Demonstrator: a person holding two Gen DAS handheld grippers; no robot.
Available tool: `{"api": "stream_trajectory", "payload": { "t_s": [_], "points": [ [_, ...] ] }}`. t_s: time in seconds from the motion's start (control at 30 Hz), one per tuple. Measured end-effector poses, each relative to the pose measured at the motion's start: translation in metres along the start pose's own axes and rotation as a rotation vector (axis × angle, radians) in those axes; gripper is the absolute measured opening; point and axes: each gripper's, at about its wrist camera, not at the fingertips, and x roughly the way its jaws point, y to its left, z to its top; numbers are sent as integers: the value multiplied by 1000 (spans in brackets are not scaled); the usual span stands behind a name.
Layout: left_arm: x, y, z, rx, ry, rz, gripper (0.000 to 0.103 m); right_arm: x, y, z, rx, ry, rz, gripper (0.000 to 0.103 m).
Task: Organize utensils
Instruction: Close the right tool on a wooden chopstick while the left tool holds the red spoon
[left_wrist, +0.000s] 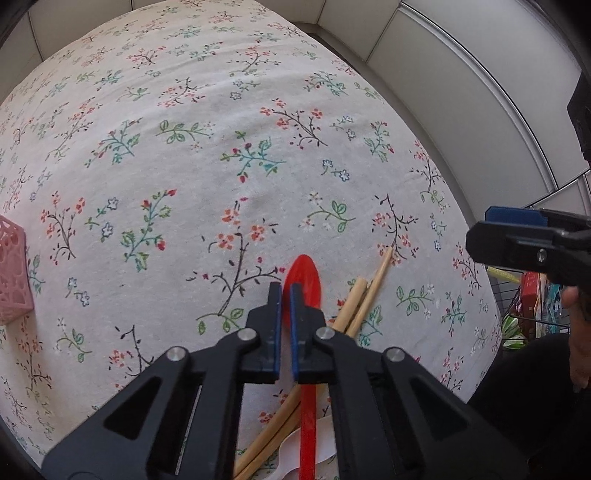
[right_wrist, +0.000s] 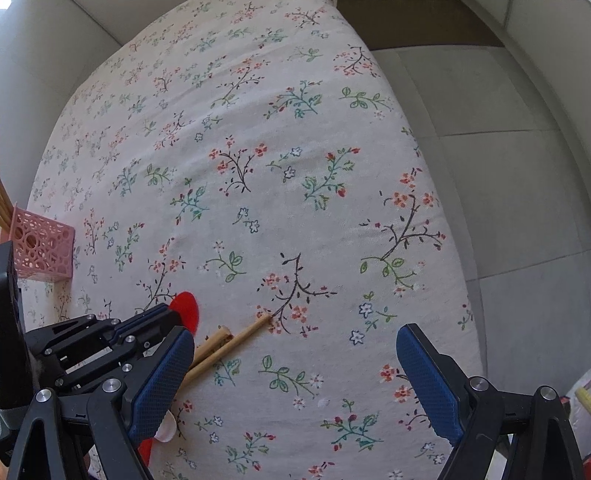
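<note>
Your left gripper (left_wrist: 284, 291) is clamped on the edge of the red spoon (left_wrist: 308, 284), which lies on the flowered tablecloth (left_wrist: 221, 147) beside the wooden chopsticks (left_wrist: 364, 299). Your right gripper (right_wrist: 295, 354) hangs wide apart over bare cloth, holding nothing. The pink basket (right_wrist: 42, 245) stands well apart at the table's left edge

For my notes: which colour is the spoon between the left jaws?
Red spoon, clearest in the left wrist view.
</note>
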Motion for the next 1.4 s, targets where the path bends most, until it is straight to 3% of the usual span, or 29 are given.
{"api": "stream_trajectory", "payload": {
  "t_s": [0.27, 0.47, 0.53, 0.67, 0.77, 0.9, 1.07, 1.2, 1.4],
  "points": [
    [-20, 10, 1, -33, -56, 16, 1, 14, 4, -2, 6, 45, 17, 93],
    [-50, 19, -4, -68, -142, 56, 1, 26, 8, -3, 17, 57, 20, 91],
    [-61, 22, -7, -66, -171, 79, 1, 30, 10, -3, 15, 57, 8, 83],
    [-79, 26, -10, -54, -213, 97, 1, 45, 14, -4, 38, 90, 11, 56],
    [-87, 28, -12, -50, -229, 103, 1, 53, 19, -4, 52, 93, -1, 45],
    [-91, 33, -16, -52, -237, 110, 1, 55, 27, -4, 74, 57, -43, 38],
    [-97, 39, -19, -56, -244, 119, 1, 58, 50, -12, 74, -3, -154, 36],
    [-101, 43, -22, -64, -253, 125, 1, 60, 61, -16, 72, -41, -230, 23],
    [-112, 50, -26, -72, -286, 149, 1, 59, 56, -9, 155, -90, -191, 9]
  ]
}}
